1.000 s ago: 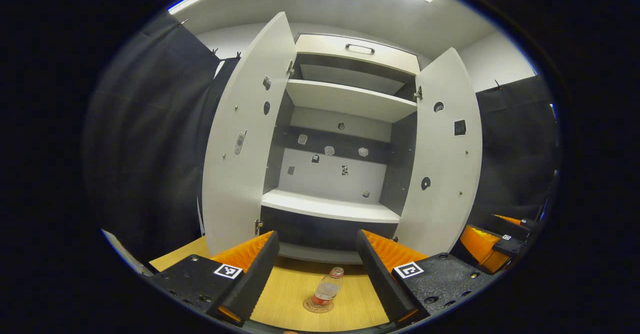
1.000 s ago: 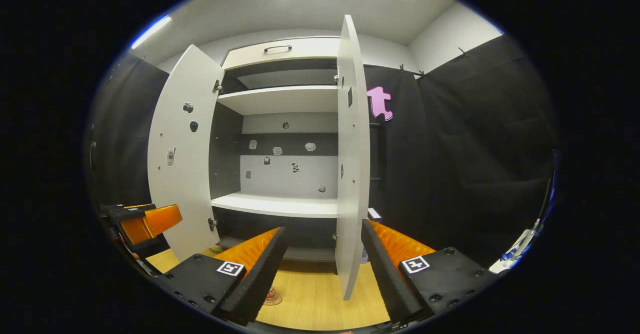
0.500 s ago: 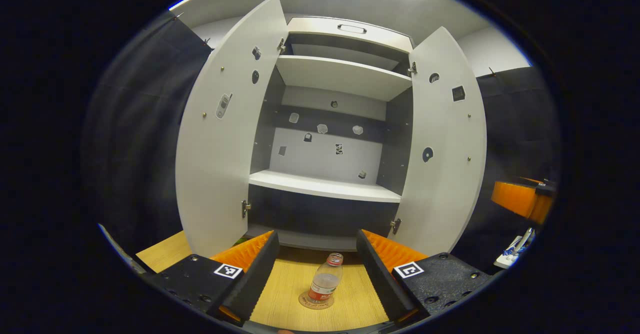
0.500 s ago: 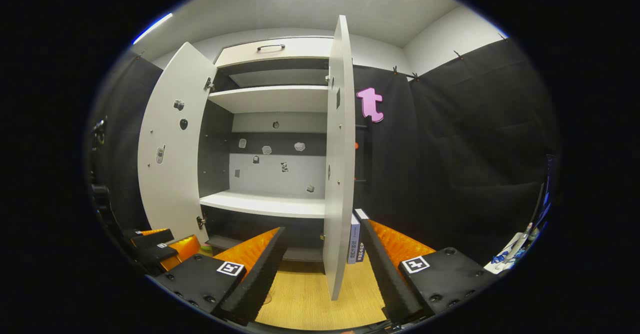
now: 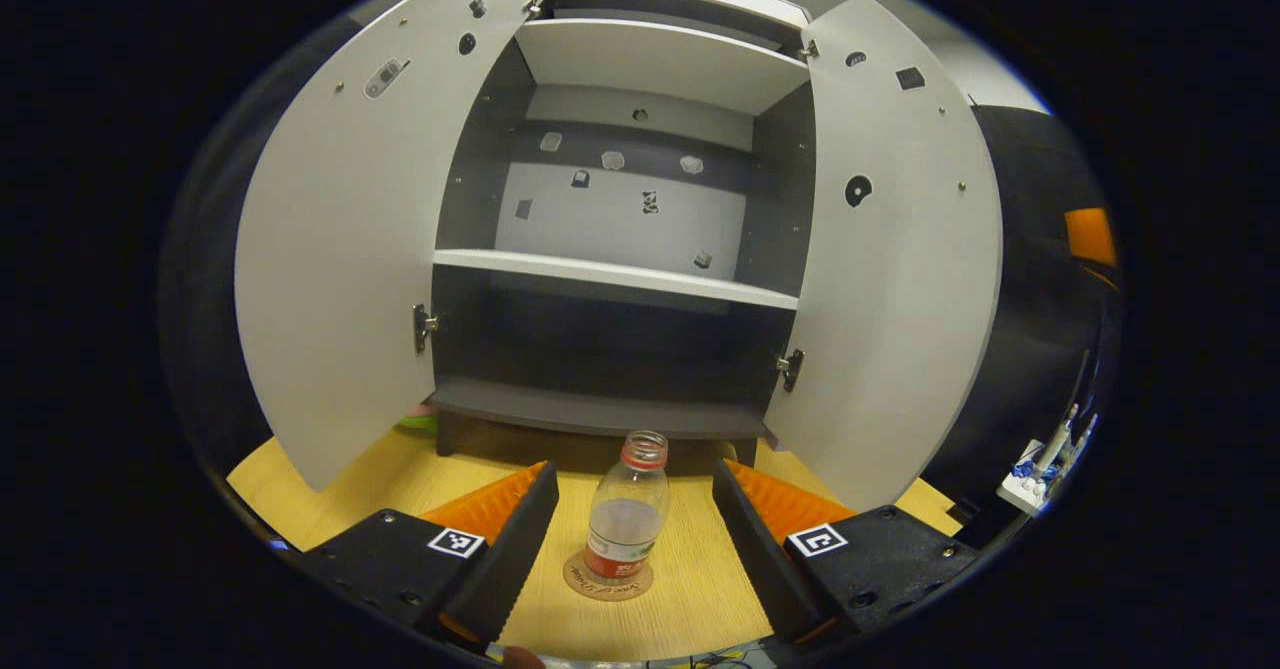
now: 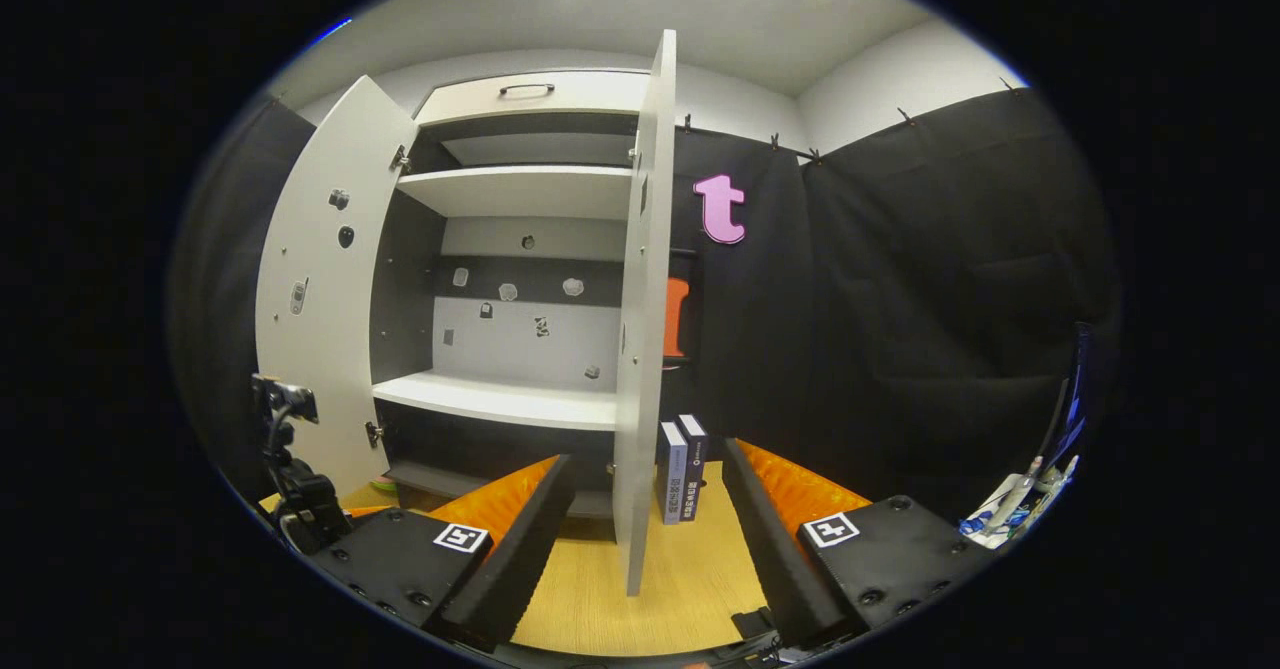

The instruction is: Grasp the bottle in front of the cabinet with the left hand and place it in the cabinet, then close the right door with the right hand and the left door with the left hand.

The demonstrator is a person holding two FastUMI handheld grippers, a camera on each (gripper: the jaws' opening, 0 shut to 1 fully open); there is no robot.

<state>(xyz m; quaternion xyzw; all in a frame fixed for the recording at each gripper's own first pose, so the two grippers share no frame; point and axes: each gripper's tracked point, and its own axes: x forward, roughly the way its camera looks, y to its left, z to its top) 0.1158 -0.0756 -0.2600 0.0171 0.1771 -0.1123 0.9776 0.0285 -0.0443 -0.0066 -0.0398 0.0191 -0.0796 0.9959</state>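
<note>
The left tongs gape wide, empty, the bottle upright between them at 12 o'clock. Advance straight, then pinch its middle gently. The right tongs idle open, empty.

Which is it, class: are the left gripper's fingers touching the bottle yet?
Apart. In the left gripper view the bottle stands upright on its coaster between the left gripper's open fingers, with bare tabletop showing on both sides.

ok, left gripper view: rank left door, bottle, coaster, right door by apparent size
1-2. left door and right door: look alike, no ranking.
3. bottle.
4. coaster, though nearness to the camera makes true size unsure.
</note>
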